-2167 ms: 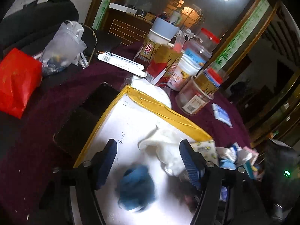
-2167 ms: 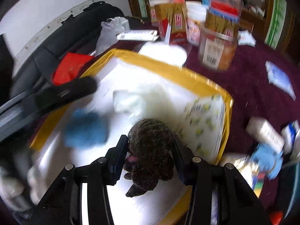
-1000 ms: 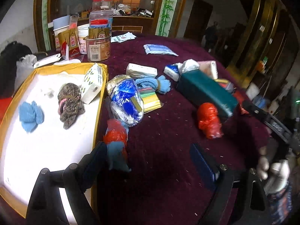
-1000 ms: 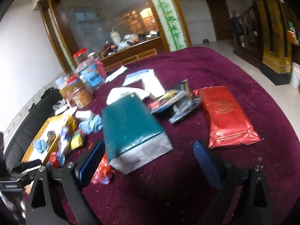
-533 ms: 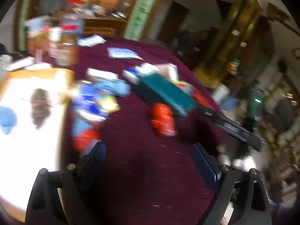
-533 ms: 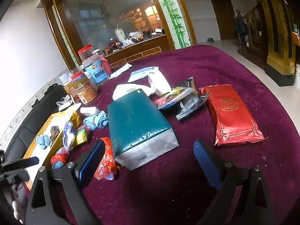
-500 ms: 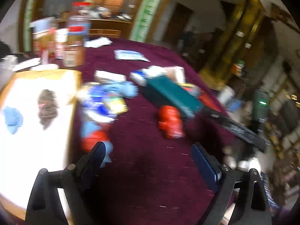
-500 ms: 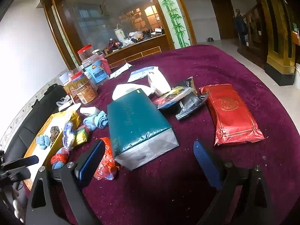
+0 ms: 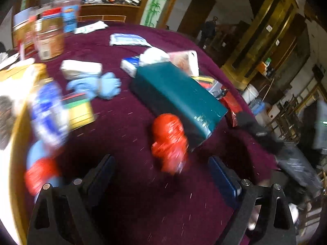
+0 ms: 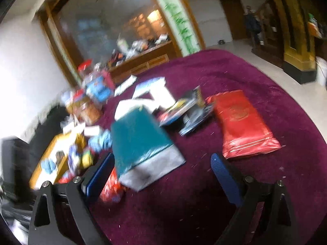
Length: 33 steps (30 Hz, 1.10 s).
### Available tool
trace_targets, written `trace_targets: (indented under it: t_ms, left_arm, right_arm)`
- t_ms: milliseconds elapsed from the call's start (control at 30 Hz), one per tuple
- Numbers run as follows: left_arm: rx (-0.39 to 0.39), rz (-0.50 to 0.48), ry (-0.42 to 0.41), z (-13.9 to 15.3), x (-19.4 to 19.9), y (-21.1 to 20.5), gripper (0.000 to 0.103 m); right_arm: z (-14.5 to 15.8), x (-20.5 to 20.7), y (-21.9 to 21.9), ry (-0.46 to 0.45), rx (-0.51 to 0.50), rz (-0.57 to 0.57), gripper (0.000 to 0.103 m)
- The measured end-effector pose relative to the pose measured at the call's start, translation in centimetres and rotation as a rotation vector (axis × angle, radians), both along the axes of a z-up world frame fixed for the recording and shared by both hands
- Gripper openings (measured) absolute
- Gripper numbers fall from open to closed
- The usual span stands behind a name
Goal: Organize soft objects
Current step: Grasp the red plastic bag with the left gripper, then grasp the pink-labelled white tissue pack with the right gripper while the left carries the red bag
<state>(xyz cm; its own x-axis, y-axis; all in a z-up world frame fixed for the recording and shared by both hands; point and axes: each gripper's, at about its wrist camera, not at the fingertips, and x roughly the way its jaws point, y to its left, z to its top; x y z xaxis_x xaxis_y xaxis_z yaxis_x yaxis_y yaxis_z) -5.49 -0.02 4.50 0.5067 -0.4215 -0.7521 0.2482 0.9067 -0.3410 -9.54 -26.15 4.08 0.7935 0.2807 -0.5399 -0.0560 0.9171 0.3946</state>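
Left gripper (image 9: 161, 175), jaws spread and empty: crumpled red soft object (image 9: 169, 140) lies just ahead between them on the counter (image 9: 126, 126), long axis seemingly fore-and-aft though blurred.

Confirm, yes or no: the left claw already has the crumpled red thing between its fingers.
No: the left claw stands open and empty, with the crumpled red thing lying ahead of it on the cloth.
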Motion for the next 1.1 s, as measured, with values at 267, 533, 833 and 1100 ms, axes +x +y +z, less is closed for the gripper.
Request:
trace_targets:
  t_ms: [267,533,833,1100]
  left_arm:
    - [0.161,-0.075,-0.081,-1.9,3.4,-5.3,0.055]
    - [0.046,-0.094,-0.067,-0.7,0.8,-2.3,0.036]
    - [-0.156,-0.012,-0.135,3.0,-5.2,5.0,0.037]
    - [-0.193,0.11,-0.189,3.6,-10.6,11.7,0.037]
  right_arm:
    - [-1.0,-0.5,-6.9,0.017,0.206,-0.254,0.095]
    - [-1.5,-1.2,-9.3,0.02,0.263,-0.372,0.095]
    - [-1.5,-0.4,-8.0,0.075,0.231,-0.321,0.095]
    - [4.0,3.7,0.7,0.103,-0.051,-0.004,0.095]
